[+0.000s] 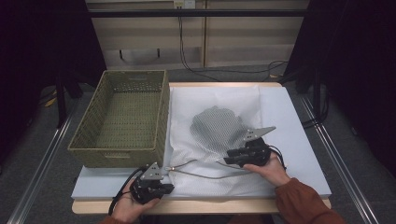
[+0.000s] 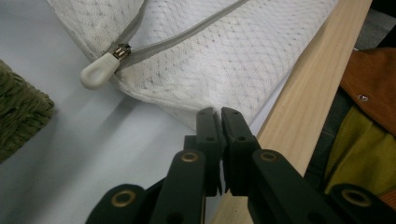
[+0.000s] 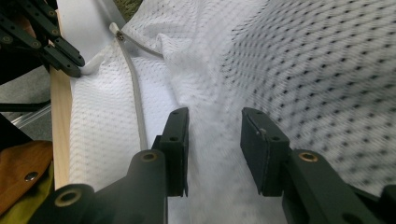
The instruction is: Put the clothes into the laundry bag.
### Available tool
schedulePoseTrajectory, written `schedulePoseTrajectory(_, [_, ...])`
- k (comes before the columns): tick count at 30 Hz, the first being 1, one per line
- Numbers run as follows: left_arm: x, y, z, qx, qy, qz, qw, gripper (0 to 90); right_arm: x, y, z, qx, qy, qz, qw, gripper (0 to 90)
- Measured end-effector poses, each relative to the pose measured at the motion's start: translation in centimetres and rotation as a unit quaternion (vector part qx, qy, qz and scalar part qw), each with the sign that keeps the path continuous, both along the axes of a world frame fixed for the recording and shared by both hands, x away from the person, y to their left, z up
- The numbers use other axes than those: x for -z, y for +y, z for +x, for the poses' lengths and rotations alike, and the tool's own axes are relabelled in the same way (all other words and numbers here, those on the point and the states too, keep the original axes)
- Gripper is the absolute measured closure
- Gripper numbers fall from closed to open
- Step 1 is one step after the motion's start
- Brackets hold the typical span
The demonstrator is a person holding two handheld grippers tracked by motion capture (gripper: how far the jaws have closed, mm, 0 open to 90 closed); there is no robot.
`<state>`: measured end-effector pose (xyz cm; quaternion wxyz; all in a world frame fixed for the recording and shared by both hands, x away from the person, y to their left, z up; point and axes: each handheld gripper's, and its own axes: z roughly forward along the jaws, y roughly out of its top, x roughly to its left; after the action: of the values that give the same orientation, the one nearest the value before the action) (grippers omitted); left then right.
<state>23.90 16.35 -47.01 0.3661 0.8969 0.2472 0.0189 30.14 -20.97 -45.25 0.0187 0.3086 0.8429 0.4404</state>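
A white mesh zip bag (image 1: 205, 156) lies on the padded table with a grey patterned item (image 1: 217, 126) showing through it. Its grey zipper (image 1: 201, 175) runs along the near side and ends in a white pull tab (image 2: 95, 74). My left gripper (image 1: 169, 187) is at the bag's near left corner. In the left gripper view its jaws (image 2: 218, 114) are pressed together on the edge of the mesh (image 2: 224, 60). My right gripper (image 1: 229, 161) is over the bag's middle, and in its own view (image 3: 215, 116) it stands open with mesh (image 3: 303, 60) lying beneath.
A woven green basket (image 1: 119, 150), with nothing in it, stands at the left of the table. A white pad (image 1: 292, 121) covers the tabletop, with a wooden edge (image 1: 201, 205) at the front. Metal rails (image 1: 42, 158) run along both sides.
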Motion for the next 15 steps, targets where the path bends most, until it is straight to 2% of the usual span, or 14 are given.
schedulePoseTrajectory(2, [-0.2, 0.2, 0.0, -0.001, -0.007, -0.002, 1.0, 79.0, -0.2, -0.7, -0.2, 0.007, -0.003, 0.005, 1.0, 59.5])
schedulePoseTrajectory(3, [-0.3, 0.3, 0.1, -0.005, -0.006, -0.015, 0.9999, 73.8, -0.2, -1.0, -0.4, 0.014, -0.003, 0.003, 0.9999, 56.8])
schedulePoseTrajectory(6, [-0.7, 0.6, 0.4, -0.01, -0.01, -0.027, 0.9995, 68.0, -0.2, -1.7, -0.8, 0.018, -0.008, -0.002, 0.9998, 56.6])
schedulePoseTrajectory(7, [-0.8, 0.7, 0.7, -0.019, -0.012, -0.036, 0.9991, 68.0, -0.1, -2.1, -1.1, 0.019, -0.009, -0.002, 0.9998, 56.1])
schedulePoseTrajectory(11, [-0.5, 0.5, 1.5, -0.047, -0.024, -0.027, 0.9982, 60.9, 0.2, -3.4, -2.2, 0.028, -0.014, -0.009, 0.9995, 56.0])
schedulePoseTrajectory(13, [-0.5, 0.3, 1.9, -0.052, -0.033, -0.014, 0.998, 58.6, 0.4, -3.7, -2.6, 0.031, -0.02, -0.014, 0.9992, 55.1])
schedulePoseTrajectory(15, [-0.1, 0.0, 2.2, -0.057, -0.031, 0.0, 0.9979, 55.9, 0.4, -4.0, -3.0, 0.038, -0.022, -0.023, 0.9987, 54.4])
